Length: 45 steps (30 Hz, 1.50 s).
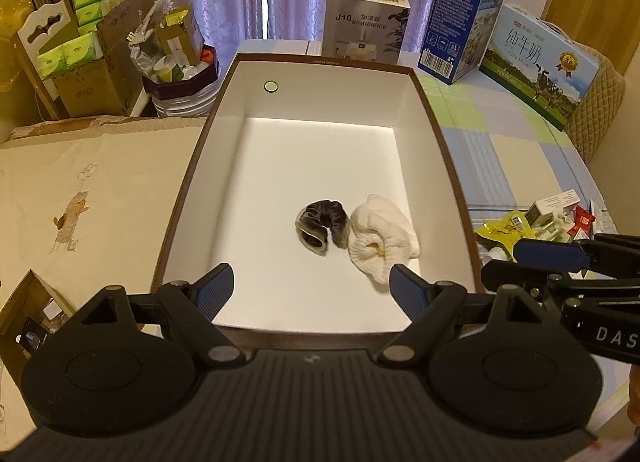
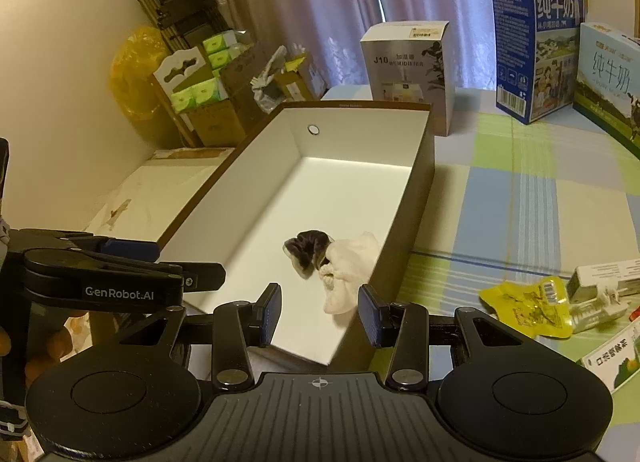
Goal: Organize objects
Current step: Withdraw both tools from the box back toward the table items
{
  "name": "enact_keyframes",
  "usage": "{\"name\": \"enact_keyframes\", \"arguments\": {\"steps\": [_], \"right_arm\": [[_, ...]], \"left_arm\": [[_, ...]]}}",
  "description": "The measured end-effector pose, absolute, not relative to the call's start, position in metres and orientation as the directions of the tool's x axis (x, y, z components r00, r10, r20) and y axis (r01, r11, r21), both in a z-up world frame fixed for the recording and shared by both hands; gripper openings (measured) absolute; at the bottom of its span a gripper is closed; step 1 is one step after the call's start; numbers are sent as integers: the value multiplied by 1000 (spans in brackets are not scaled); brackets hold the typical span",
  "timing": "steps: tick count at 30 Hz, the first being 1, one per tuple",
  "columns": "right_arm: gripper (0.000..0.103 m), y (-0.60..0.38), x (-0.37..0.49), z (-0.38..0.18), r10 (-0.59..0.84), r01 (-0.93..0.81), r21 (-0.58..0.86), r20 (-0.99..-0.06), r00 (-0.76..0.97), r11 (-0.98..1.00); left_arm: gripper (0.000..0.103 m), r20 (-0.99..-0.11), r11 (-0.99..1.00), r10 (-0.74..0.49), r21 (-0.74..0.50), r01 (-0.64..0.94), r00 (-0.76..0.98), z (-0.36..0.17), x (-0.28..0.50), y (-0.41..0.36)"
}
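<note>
My left tool (image 1: 312, 286) hangs over the near end of the box (image 1: 436, 134), its jaws spread wide with nothing between them. My right tool (image 2: 318, 316) is at the box's near right corner, its jaws partly apart and also gripping nothing; in the left wrist view it shows at three o'clock.

Inside the box, toward the near right part of its white floor, lie a dark scrunchie (image 1: 322, 228) and a white crumpled cloth (image 1: 380, 238), touching, the cloth at the scrunchie's three o'clock.

On the checked worktop (image 2: 520, 198), at three o'clock of the box, sits a yellow packet (image 2: 528, 308) beside a small white carton (image 2: 604, 278).

Farther off, at twelve o'clock past the box, stands a humidifier carton (image 1: 366, 22); at one and two o'clock stand two milk cartons (image 1: 464, 18).
</note>
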State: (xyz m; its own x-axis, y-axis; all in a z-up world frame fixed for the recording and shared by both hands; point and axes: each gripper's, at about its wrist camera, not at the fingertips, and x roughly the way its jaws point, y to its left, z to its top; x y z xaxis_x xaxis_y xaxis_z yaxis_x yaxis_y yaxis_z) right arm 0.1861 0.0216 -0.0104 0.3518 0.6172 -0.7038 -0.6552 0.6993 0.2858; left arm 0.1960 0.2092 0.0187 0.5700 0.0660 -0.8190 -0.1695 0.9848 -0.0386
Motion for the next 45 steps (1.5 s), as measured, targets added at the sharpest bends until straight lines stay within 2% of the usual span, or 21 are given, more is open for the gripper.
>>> {"name": "enact_keyframes", "arguments": {"steps": [18,45], "right_arm": [[40,-100,178,0,641,-657,324,-697,320,680],[40,-246,196,-24,570,-540,348,-756,322,766]], "left_arm": [[83,-818,989,27,-62,-134,574,23,170,93],[87,-848,998,-61,-67,7,527,0,177,-38]]}}
